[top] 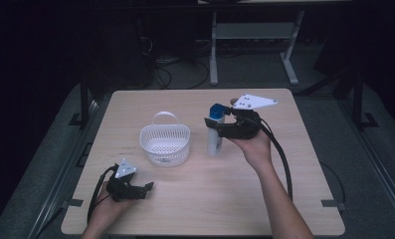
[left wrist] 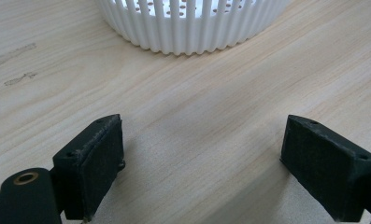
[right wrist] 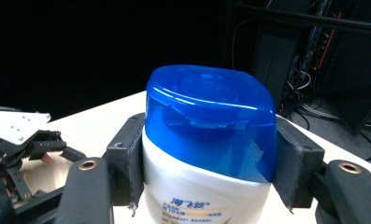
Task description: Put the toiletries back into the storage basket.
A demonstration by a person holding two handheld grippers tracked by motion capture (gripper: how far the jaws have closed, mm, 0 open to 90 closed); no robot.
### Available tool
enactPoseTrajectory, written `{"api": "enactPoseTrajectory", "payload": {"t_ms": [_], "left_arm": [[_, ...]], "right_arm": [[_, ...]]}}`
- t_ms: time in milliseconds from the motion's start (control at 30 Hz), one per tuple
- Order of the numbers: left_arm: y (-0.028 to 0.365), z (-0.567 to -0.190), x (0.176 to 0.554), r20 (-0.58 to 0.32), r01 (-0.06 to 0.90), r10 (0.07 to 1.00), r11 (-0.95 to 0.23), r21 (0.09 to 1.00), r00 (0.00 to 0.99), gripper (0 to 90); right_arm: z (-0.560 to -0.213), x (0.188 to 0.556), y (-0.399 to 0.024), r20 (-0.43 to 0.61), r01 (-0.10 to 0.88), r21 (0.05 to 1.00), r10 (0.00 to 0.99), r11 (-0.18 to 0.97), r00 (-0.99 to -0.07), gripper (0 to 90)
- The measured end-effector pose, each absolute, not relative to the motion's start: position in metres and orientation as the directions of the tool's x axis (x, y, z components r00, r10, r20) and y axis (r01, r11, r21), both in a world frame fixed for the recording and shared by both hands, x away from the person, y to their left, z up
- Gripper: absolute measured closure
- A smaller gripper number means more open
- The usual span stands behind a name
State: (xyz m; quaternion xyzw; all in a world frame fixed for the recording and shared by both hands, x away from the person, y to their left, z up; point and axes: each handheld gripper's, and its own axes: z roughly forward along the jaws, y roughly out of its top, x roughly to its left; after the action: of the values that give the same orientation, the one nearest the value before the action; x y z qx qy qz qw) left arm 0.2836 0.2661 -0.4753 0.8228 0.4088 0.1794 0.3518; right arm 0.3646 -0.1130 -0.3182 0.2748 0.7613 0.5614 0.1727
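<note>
1. While the right gripper (top: 216, 128) is being held above the table (top: 284, 199), its jaws are being kept clamped on the white bottle (top: 215, 142), just below the blue cap (right wrist: 210, 122).
2. The bottle is being held upright between the pads, its body hanging below the jaws; whether its base is touching the table cannot be told.
3. The white basket (top: 164, 144) is being left standing beyond the bottle from the right gripper, near it but apart.
4. The left gripper (top: 148, 188) is being rested low on the table with its jaws apart and nothing between them.
5. The basket is being faced by the left gripper, just ahead of its jaw tips.
</note>
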Motion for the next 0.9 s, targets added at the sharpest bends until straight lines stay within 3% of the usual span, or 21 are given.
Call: {"api": "enactPoseTrajectory", "payload": {"t_ms": [900], "left_arm": [[0.266, -0.475, 0.284, 0.011, 0.546, 0.797, -0.423, 0.724, 0.603, 12.8]], "right_arm": [[-0.291, 0.379, -0.060, 0.019, 0.163, 0.964, 0.561, 0.209, -0.827, 36.5]]}}
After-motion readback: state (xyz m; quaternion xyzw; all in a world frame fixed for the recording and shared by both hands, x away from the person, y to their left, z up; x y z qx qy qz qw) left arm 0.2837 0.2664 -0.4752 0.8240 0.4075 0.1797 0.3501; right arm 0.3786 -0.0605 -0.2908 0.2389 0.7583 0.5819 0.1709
